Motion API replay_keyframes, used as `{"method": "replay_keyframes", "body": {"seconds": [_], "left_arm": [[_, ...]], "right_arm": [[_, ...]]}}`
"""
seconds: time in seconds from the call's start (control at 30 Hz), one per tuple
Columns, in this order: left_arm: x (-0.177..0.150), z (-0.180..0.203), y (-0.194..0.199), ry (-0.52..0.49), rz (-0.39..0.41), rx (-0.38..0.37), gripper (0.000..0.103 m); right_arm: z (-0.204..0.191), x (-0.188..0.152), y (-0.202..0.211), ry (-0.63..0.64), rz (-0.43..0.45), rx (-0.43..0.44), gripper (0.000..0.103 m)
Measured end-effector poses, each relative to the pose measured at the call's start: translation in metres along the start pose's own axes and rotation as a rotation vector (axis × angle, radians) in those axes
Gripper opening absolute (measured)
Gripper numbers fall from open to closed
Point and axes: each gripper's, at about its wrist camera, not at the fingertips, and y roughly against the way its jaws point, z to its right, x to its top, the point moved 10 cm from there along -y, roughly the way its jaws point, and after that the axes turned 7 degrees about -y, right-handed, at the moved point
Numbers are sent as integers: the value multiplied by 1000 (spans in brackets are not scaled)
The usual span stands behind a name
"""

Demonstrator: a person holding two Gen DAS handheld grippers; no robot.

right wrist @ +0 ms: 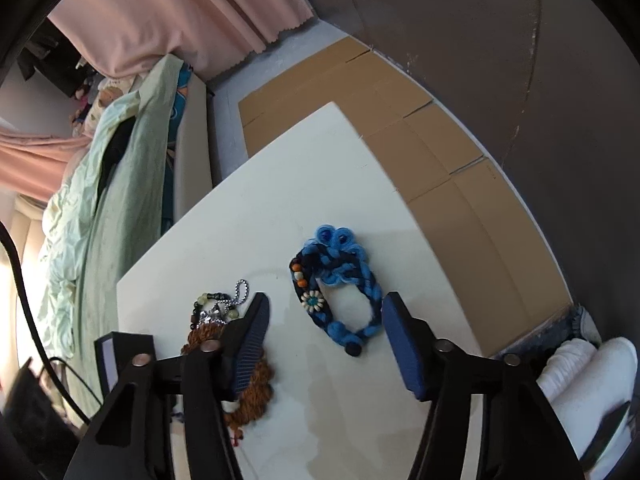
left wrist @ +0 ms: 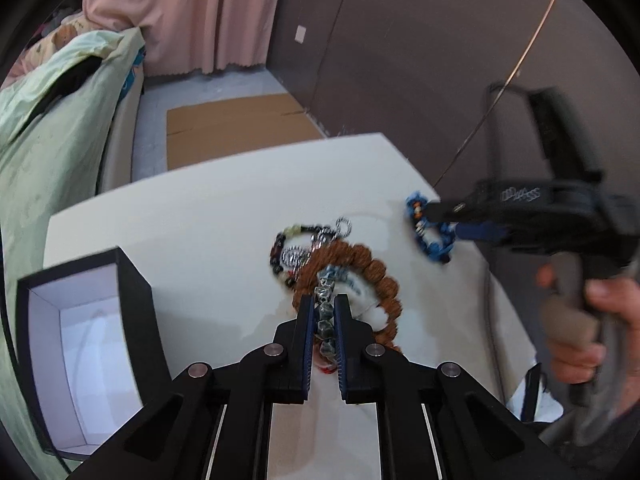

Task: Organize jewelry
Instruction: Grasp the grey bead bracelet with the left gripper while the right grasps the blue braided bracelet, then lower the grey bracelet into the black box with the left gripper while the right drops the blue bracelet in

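A white table [left wrist: 192, 216] fills the middle of both views, its far corner toward 12 o'clock. Beyond it, flattened cardboard [right wrist: 404, 128] lies on a pale grey floor [left wrist: 156, 120], running along a dark brown wall [left wrist: 420, 60] at 1 to 3 o'clock. A small white wall plate [left wrist: 300, 34] sits on that wall near a pink curtain [left wrist: 200, 12] that hangs to the floor at 11 to 12 o'clock. At 9 to 10 o'clock stands a bed [right wrist: 192, 152] piled with a rumpled pale green blanket [right wrist: 100, 200]. Warm light glows at the far left edge of the right wrist view.
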Motion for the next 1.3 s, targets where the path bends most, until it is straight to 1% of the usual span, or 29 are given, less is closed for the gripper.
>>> {"method": "replay_keyframes", "body": {"seconds": [0.13,0.23,0.33,0.4,0.5,0.57,0.6,0.63,0.67,0.7,0.77,0.83,0.97,1.1,1.2,1.3], "left_arm": [[7,-6,12,23,36,-3,10],[12,-13,22,51,64,-9,10],[17,-21,33,72,93,-2,10],[20,-26,39,85,108,0,10],[22,-33,46,103,129,9,10],[23,-40,50,111,135,22,10],[23,-42,51,111,136,30,10],[24,-44,52,113,139,36,10],[25,-45,54,115,143,35,10],[25,-46,55,118,146,32,10],[25,-47,57,117,150,31,10],[25,-47,59,109,158,40,10],[27,-45,70,80,199,65,10],[25,-47,76,98,212,70,10],[27,-50,82,109,232,82,10],[27,-49,90,102,252,98,10]], "right_arm": [[-9,4,-5,49,29,-40,57],[-11,6,-5,83,55,-86,57],[-21,5,1,103,72,-61,55],[-28,4,1,135,85,-61,54],[-23,0,-13,147,43,-109,54],[-17,-2,-21,146,22,-146,44],[-18,2,-19,167,53,-175,42],[-17,2,-21,178,54,-203,35],[-15,3,-21,185,73,-227,23],[-12,3,-21,183,76,-248,15],[-12,2,-19,163,67,-225,14],[-15,1,-14,128,53,-174,13],[-22,4,7,123,102,-127,12],[-31,2,19,127,119,-71,12],[-42,-2,39,154,158,-1,12],[-56,-4,52,177,196,43,12]]}}
